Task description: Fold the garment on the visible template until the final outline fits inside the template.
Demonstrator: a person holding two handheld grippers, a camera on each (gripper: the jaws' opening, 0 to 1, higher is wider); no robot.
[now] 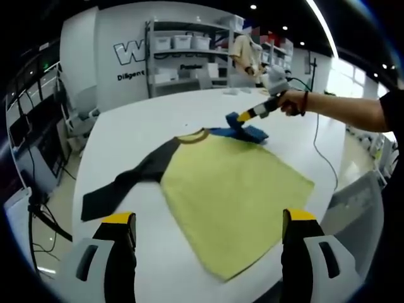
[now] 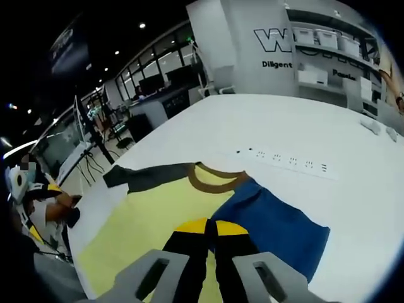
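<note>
Table (image 1: 158,120), white, smooth, under flat yellow garment (image 1: 237,189), ahead of spread left gripper (image 1: 208,230); collar far, dark sleeve (image 1: 126,183) left. Right gripper (image 2: 211,228) pressed together, pinching blue sleeve (image 2: 278,227).

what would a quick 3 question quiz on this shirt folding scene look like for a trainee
1. True or false: the right claw is shut on the blue sleeve.
2. Which colour is the shirt body? A) red B) yellow C) white
3. Fill in: the dark sleeve lies flat on the ____ table.

Key
1. True; its tips meet on the sleeve's edge.
2. B
3. white

The left claw is open, holding nothing.
</note>
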